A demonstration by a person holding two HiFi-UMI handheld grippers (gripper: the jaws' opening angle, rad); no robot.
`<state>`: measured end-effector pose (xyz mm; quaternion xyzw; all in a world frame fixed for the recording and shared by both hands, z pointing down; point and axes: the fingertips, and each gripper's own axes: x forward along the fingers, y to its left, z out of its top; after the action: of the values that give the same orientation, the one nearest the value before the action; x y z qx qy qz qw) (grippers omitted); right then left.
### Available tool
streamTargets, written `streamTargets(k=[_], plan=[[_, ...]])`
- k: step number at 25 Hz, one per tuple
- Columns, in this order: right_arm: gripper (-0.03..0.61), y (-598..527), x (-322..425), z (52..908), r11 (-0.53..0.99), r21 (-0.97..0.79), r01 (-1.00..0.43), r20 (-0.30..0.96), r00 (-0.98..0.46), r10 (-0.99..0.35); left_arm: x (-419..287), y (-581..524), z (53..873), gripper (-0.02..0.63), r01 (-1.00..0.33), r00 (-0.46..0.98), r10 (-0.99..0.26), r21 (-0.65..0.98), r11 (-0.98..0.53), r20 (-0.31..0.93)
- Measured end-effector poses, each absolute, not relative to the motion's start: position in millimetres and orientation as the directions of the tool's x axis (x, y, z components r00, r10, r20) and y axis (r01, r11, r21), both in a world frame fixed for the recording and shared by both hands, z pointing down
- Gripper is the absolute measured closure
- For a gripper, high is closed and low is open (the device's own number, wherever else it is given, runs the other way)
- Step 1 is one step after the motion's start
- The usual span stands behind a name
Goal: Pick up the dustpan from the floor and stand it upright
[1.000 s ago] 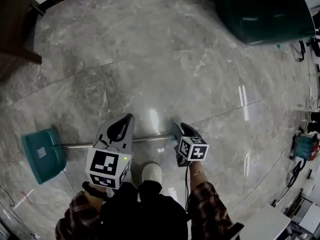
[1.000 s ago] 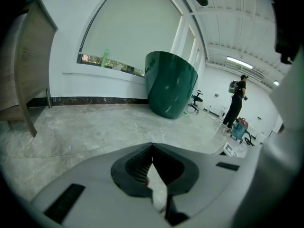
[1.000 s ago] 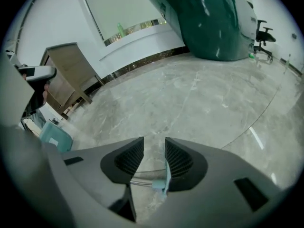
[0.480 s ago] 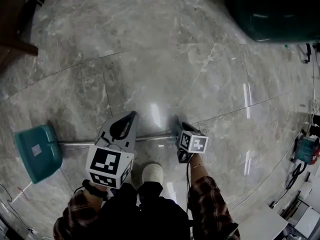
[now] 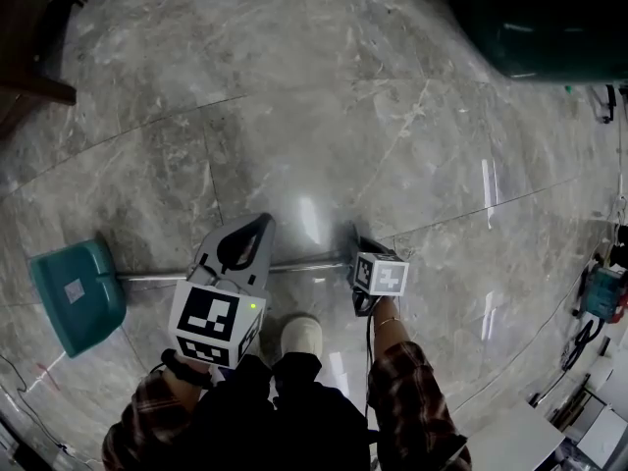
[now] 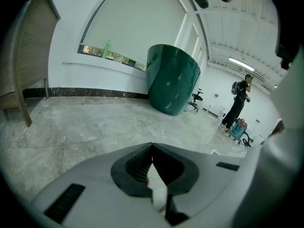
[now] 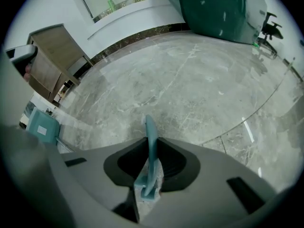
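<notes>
The dustpan lies flat on the marble floor. Its teal pan (image 5: 77, 297) is at the left, and its metal pole (image 5: 304, 263) runs right to a teal handle end (image 7: 151, 146). My right gripper (image 5: 355, 238) points steeply down over that end. Its jaws are closing, and the handle stands upright between them (image 7: 151, 137), touched on both sides at the tips. The pan (image 7: 42, 127) also shows at the left of the right gripper view. My left gripper (image 5: 263, 222) hovers over the middle of the pole, its tips meeting (image 6: 152, 146) with nothing seen between them.
A big dark green bin (image 5: 540, 18) stands at the far right, and wooden furniture (image 5: 29, 37) at the far left. The person's shoe (image 5: 299, 340) is just behind the pole. Equipment and cables (image 5: 601, 292) lie along the right edge. A person (image 6: 240, 101) stands in the distance.
The right gripper has sunk onto the handle end and its jaws have narrowed round it. The left gripper has dropped a little toward the pole. The dustpan has not moved.
</notes>
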<state>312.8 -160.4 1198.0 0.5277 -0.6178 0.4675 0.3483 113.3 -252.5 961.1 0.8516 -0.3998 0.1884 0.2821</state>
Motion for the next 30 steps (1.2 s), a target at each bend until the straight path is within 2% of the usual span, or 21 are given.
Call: streamTargets(k=[9,20,30], plan=[[0.502,-162,315,1132,-0.053,-0.240,-0.969,0.914,-0.208,-0.348,110,-250,913,0.603,-0.794,0.602,-0.576,0.332,-0.510,0.553],[0.497,-169,348,962,-0.063,-0.170,-0.983,0.910,-0.132,-0.394,141,-265,752,0.601,-0.755,0.654,-0.571,0.372,-0.540,0.497],[0.484,-174,359,809,-0.046,-0.101,-0.994,0.924,-0.077,-0.375,138,-274,598,0.603,-0.760,0.650,-0.603,0.388,-0.521,0.463]])
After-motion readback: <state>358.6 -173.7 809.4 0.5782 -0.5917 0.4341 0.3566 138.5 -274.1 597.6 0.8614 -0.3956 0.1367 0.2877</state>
